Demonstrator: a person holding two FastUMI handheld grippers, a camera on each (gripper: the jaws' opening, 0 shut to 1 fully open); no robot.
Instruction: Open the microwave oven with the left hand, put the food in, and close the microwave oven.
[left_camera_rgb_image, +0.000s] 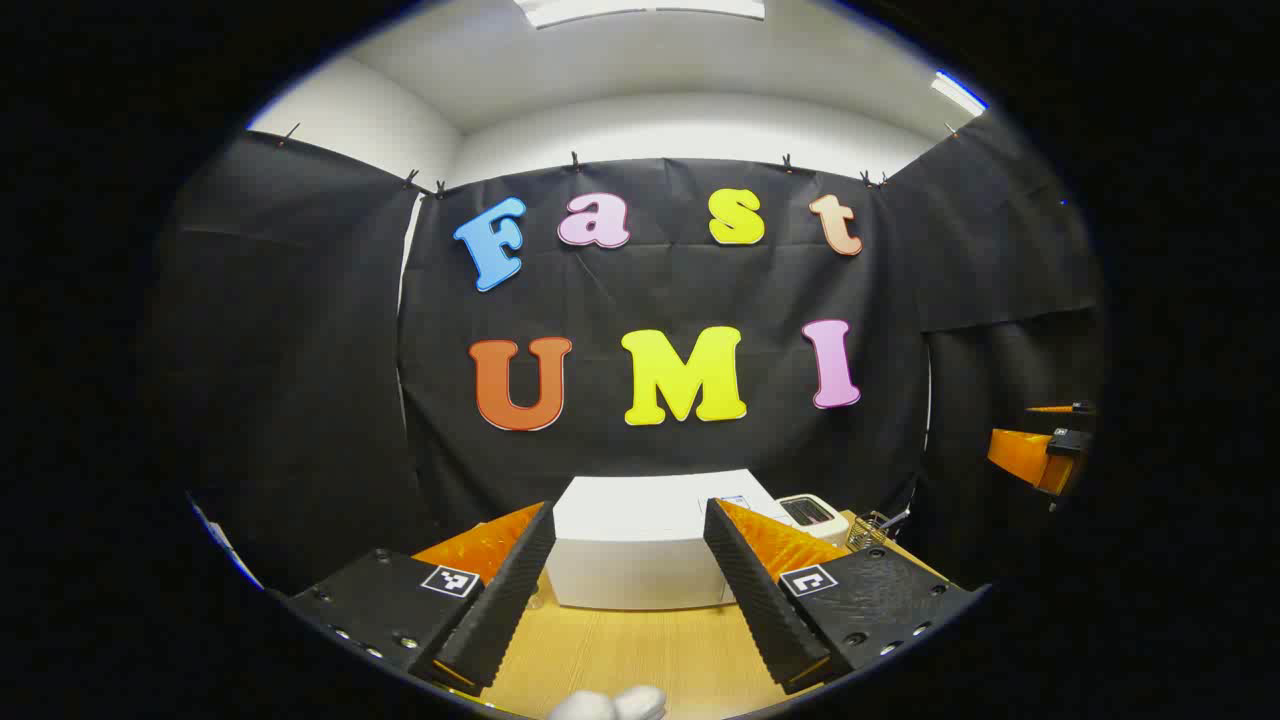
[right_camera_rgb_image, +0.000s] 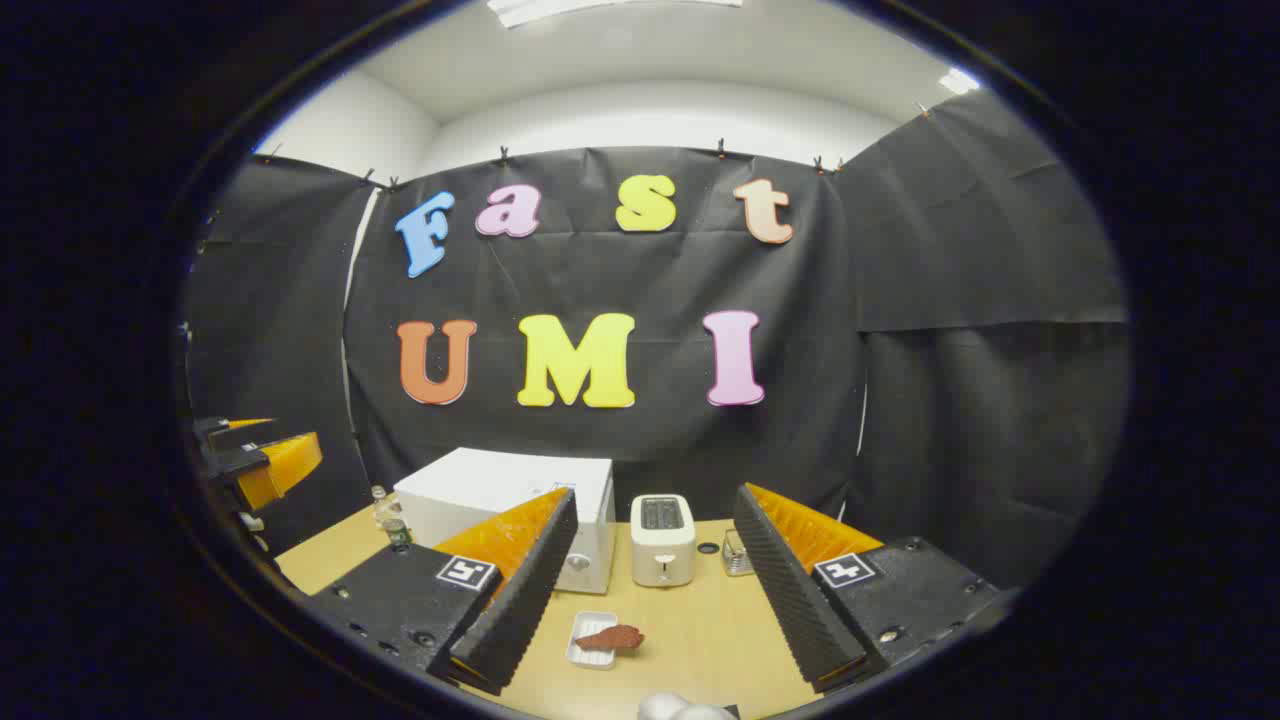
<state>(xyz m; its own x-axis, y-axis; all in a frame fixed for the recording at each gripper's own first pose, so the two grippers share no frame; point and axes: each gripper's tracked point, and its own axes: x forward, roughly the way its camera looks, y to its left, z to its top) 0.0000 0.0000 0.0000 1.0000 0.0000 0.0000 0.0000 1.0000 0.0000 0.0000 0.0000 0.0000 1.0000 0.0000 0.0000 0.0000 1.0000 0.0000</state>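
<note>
Tabletop (right_camera_rgb_image: 700, 640) bears microwave (right_camera_rgb_image: 510, 500), toaster (right_camera_rgb_image: 662, 540), food tray (right_camera_rgb_image: 592, 640); both grippers spread.

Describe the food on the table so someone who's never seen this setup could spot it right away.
Start at the white microwave at the back of the wooden table, with a cream toaster just to its right. In front of both lies a small white tray holding the food, a reddish-brown piece, the table's only dark red thing.

Materials and finishes around the microwave oven (right_camera_rgb_image: 510, 500).
Microwave oven: smooth matt white casing; beneath it, light wood-grain surface (right_camera_rgb_image: 700, 630); claw (right_camera_rgb_image: 650, 590) pads ribbed black foam.
</note>
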